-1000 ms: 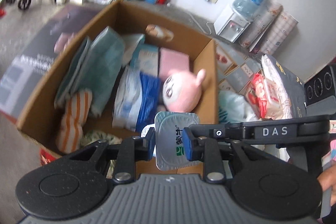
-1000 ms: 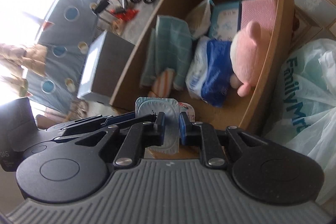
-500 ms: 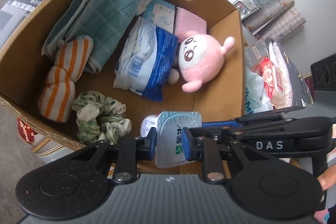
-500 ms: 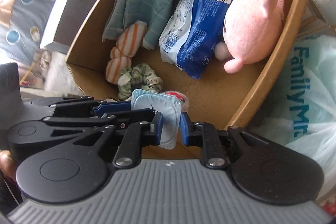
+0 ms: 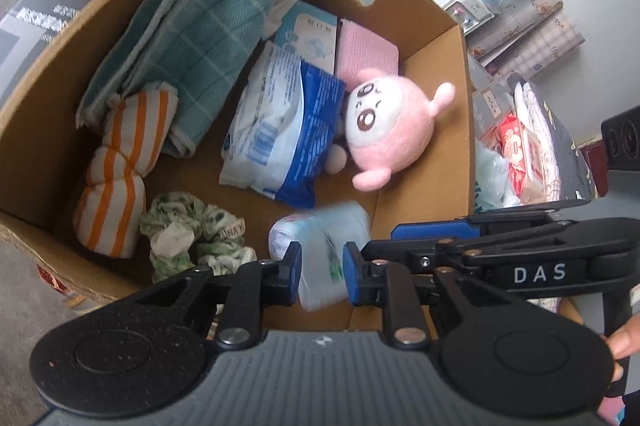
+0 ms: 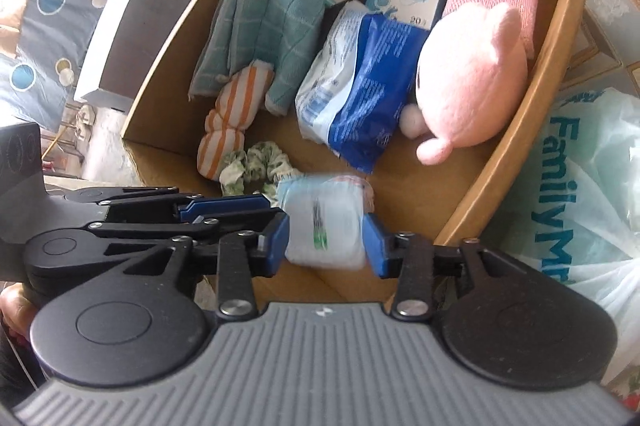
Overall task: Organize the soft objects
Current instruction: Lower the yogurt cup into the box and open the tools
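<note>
Right wrist view: the jaws of the right gripper (image 6: pixel 326 236) have just been opening, and the soft pouch (image 6: pixel 325 222) that was pinched flat half a second ago now sits between the parted pads, blurred; whether the pads touch it cannot be told. In the left wrist view the left gripper (image 5: pixel 322 276) is held at its narrowest, its pads closed on the lower end of that pouch (image 5: pixel 320 250). The pouch has been carried down from above the near wall of the cardboard box (image 5: pixel 424 222) to just inside that wall, so the handover to one-sided support is judged complete and release into the box is judged the remaining step. The pouch is a pale, translucent plastic film pack, rounded and slack. Deeper in the box, a green crumpled scrunchie (image 5: pixel 188 234) lies beside the pouch; an orange-striped knotted cloth (image 5: pixel 120 166) and a ribbed teal towel (image 5: pixel 192 38) lie against the left wall; a glossy blue-and-white packet (image 5: pixel 284 134) lies mid-box; a fuzzy pink plush toy (image 5: pixel 392 130) rests against the right wall.
</note>
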